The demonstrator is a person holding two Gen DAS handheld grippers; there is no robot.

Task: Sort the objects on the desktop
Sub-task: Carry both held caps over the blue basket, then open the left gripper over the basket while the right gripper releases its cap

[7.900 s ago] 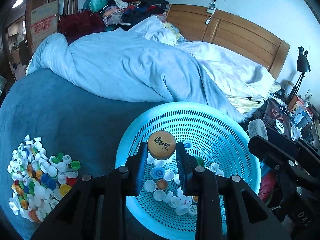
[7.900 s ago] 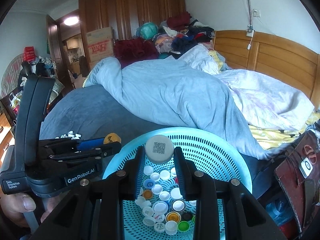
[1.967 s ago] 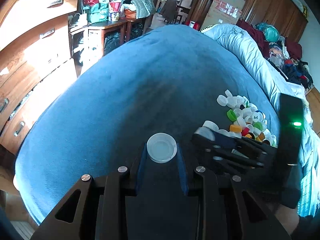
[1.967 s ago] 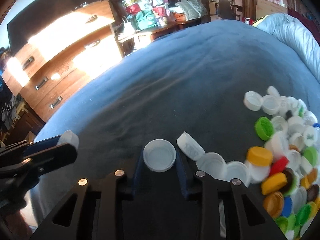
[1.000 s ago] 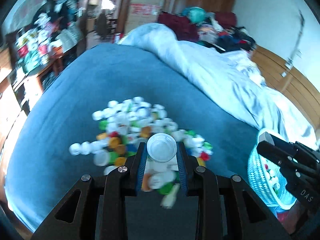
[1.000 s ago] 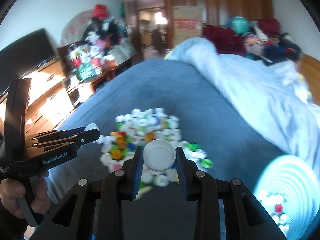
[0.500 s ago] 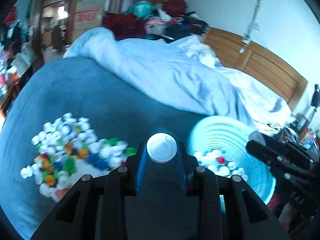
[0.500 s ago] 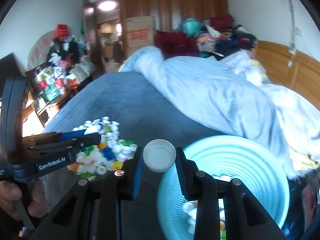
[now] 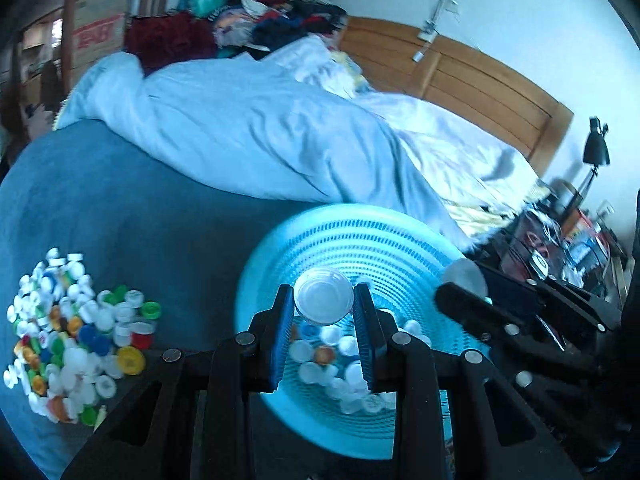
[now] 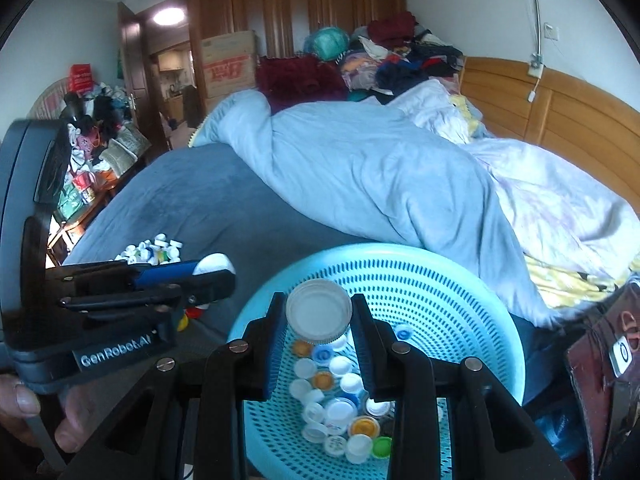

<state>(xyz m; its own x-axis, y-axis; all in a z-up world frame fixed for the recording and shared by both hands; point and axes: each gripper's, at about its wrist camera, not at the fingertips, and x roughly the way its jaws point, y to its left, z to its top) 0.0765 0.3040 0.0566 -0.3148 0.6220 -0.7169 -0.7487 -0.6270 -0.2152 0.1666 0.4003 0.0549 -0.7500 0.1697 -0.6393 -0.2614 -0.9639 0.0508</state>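
Two grippers are each pinching a bottle cap over the turquoise basket. From the left wrist camera, the left gripper (image 9: 323,307) is clamping a clear cap (image 9: 323,297) between its blue pads, jaws nearly closed on it, hovering above the near inner wall of the turquoise basket (image 9: 360,240), which is sitting on the blue blanket (image 9: 140,216). Loose caps are lying in the basket's bottom. Left of the basket, a heap of mixed caps (image 9: 76,332) is resting on the blanket. Right of the basket's centre, the right gripper (image 9: 460,288) is showing with a whitish cap at its tip

From the right wrist camera, the right gripper (image 10: 319,316) is squeezing a white cap (image 10: 319,310), open side facing the lens, jaws narrowly set against its rim, above the basket (image 10: 440,280). Left of the basket, the left gripper (image 10: 216,270) is gripping its own cap, a hand (image 10: 24,412) holding its handle
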